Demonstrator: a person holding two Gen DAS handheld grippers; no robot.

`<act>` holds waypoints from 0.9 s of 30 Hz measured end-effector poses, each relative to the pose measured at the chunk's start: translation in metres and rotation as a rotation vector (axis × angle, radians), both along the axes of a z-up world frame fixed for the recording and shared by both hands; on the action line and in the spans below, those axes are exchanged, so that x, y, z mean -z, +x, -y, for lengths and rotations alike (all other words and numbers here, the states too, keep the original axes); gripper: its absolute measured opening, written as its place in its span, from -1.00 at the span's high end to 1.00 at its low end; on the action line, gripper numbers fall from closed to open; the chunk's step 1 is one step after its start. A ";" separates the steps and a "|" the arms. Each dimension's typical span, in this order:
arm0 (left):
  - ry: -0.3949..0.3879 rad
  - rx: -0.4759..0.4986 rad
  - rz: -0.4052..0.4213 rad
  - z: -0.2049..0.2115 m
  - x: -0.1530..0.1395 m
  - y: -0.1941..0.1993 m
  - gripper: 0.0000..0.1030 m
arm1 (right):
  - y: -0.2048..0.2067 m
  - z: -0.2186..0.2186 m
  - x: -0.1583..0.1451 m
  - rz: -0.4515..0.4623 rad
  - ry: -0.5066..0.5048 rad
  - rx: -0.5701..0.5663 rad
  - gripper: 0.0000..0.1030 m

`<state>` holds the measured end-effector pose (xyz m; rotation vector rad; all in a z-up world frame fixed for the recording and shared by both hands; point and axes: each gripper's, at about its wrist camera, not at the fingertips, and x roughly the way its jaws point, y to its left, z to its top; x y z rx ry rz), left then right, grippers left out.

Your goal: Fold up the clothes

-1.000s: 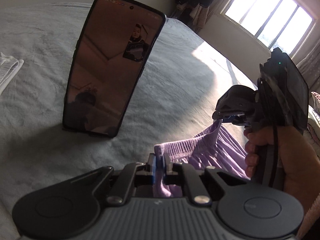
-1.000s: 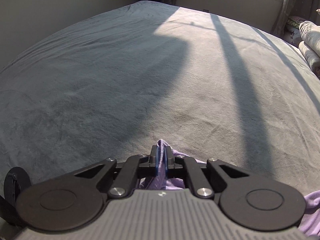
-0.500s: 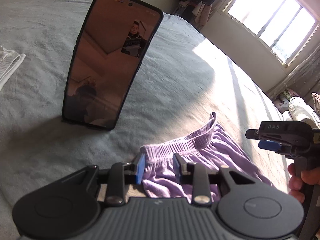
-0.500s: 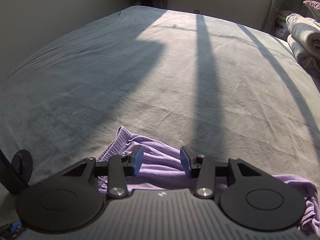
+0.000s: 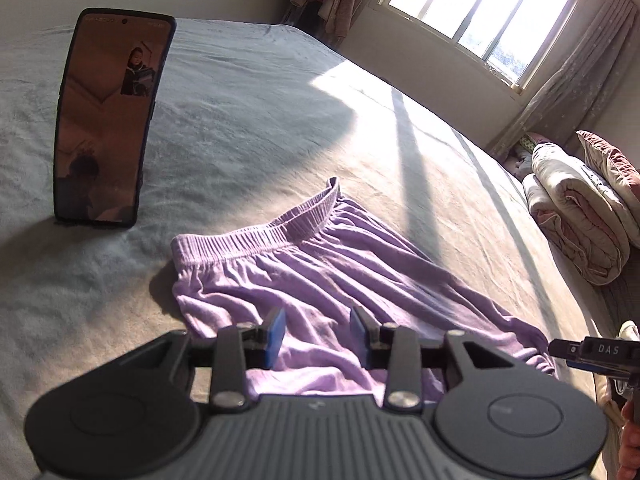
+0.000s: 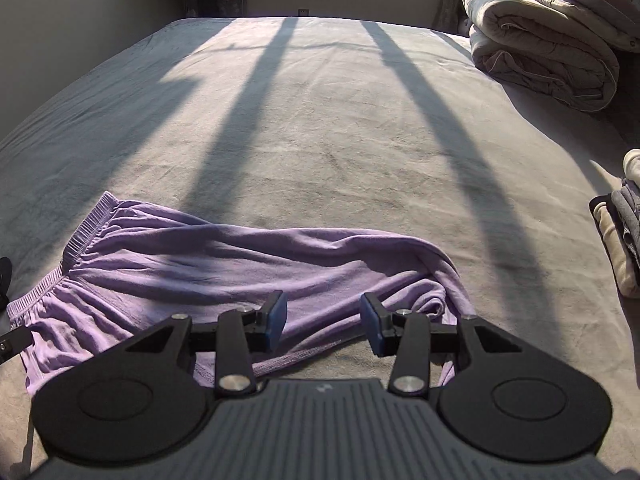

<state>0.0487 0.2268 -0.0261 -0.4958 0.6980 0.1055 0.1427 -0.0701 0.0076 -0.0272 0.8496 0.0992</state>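
Observation:
A pair of purple shorts (image 5: 328,280) with an elastic waistband lies spread and wrinkled on the grey bed (image 5: 280,120). They also show in the right wrist view (image 6: 240,264), waistband at the left. My left gripper (image 5: 318,340) is open and empty, just above the near part of the cloth. My right gripper (image 6: 324,324) is open and empty above the shorts' near hem. The right gripper's fingertips (image 5: 560,349) also show at the right edge of the left wrist view.
A phone (image 5: 108,120) stands upright on the bed at the left. Folded quilts (image 6: 548,40) are stacked at the bed's far right. A small pile of folded clothes (image 6: 620,236) lies at the right edge. A window (image 5: 480,12) is behind.
Both grippers were shut on the shorts' waistband one second ago. They opened, let the shorts drop flat on the bed, and drew back toward the near side.

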 end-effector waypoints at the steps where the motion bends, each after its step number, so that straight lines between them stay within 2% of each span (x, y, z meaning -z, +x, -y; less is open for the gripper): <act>1: -0.001 0.023 -0.002 0.007 0.000 0.000 0.30 | -0.006 0.012 0.000 -0.002 0.001 0.015 0.12; 6: 0.007 0.115 -0.025 0.038 0.005 0.001 0.29 | -0.033 0.061 0.007 -0.021 0.014 0.087 0.12; 10: 0.019 0.175 -0.046 0.060 0.011 0.002 0.30 | -0.048 0.093 0.024 -0.074 0.015 0.116 0.12; 15: 0.029 0.228 -0.077 0.082 0.019 0.005 0.30 | -0.055 0.115 0.045 -0.129 0.095 0.123 0.12; 18: 0.040 0.237 -0.088 0.088 0.022 0.008 0.29 | -0.052 0.118 0.051 -0.132 0.122 0.112 0.12; 20: 0.041 0.240 -0.094 0.091 0.024 0.011 0.29 | -0.047 0.117 0.056 -0.142 0.116 0.085 0.31; 22: 0.031 0.243 -0.100 0.092 0.025 0.014 0.30 | -0.041 0.113 0.058 -0.149 0.083 0.054 0.78; 24: 0.016 0.247 -0.105 0.093 0.026 0.017 0.30 | -0.036 0.109 0.057 -0.137 0.022 0.032 0.88; 27: 0.007 0.246 -0.109 0.094 0.027 0.021 0.30 | -0.026 0.105 0.051 -0.072 -0.134 0.026 0.90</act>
